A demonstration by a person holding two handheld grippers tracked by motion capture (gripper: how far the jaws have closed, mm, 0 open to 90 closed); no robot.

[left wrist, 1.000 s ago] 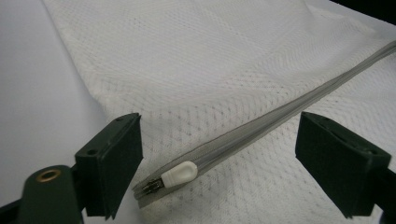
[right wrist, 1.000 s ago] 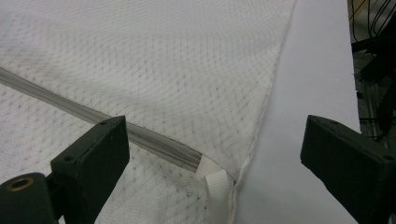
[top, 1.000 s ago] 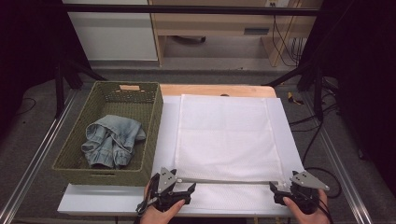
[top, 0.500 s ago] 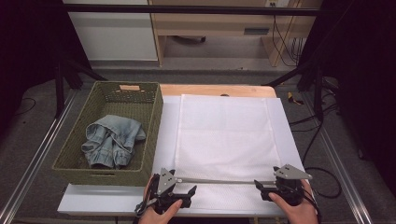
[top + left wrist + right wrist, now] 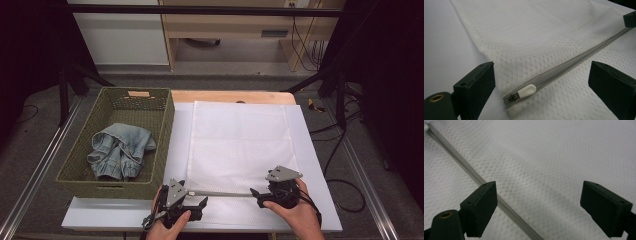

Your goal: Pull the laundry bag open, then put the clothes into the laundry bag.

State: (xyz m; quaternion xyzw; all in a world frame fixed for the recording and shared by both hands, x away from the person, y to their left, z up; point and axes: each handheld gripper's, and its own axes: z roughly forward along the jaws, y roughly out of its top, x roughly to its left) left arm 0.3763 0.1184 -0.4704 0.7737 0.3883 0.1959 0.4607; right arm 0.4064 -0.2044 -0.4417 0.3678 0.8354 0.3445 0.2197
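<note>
White tabletop (image 5: pixel 310 150) bears a flat mesh bag (image 5: pixel 239 145) with grey zipper (image 5: pixel 574 63).

Right gripper (image 5: pixel 260 192) now sits further left along the grey zipper (image 5: pixel 220 194) of the white mesh bag (image 5: pixel 240 145), nearer the left gripper (image 5: pixel 200 202). Both sets of jaws have just shifted slightly, apparently gripping nothing.
</note>
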